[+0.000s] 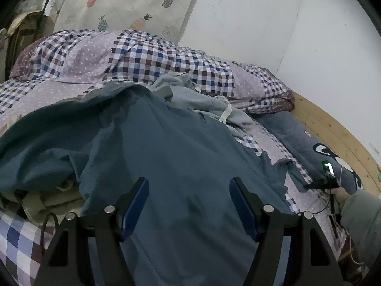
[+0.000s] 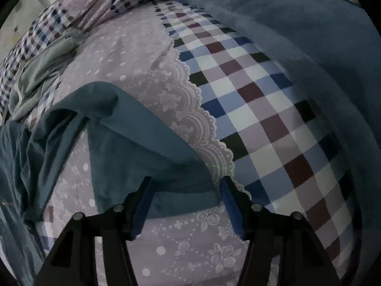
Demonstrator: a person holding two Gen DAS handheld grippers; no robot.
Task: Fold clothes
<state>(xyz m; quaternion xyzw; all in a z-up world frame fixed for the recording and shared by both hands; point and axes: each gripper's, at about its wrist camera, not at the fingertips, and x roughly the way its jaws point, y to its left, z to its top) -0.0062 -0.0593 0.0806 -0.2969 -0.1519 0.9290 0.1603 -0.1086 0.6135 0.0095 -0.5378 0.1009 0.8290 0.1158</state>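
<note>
A teal shirt (image 1: 166, 147) lies spread on the bed, its body under my left gripper (image 1: 189, 190), which hovers open over the cloth with nothing between its blue pads. In the right wrist view one teal sleeve (image 2: 142, 147) reaches out over the lilac bedsheet (image 2: 133, 54). The sleeve's cuff end lies between the fingers of my right gripper (image 2: 185, 186), whose jaws stand apart and point steeply down at it. From the left wrist view, the right gripper (image 1: 321, 183) shows at the sleeve tip, held by a hand (image 1: 340, 194).
A light grey garment (image 1: 204, 100) lies crumpled beyond the shirt. A beige garment (image 1: 47, 197) sits at the left. A checked quilt (image 1: 154, 57) is piled at the back. A dark blue blanket (image 1: 297, 133) runs along the wooden bed rail (image 1: 333, 128) by the white wall.
</note>
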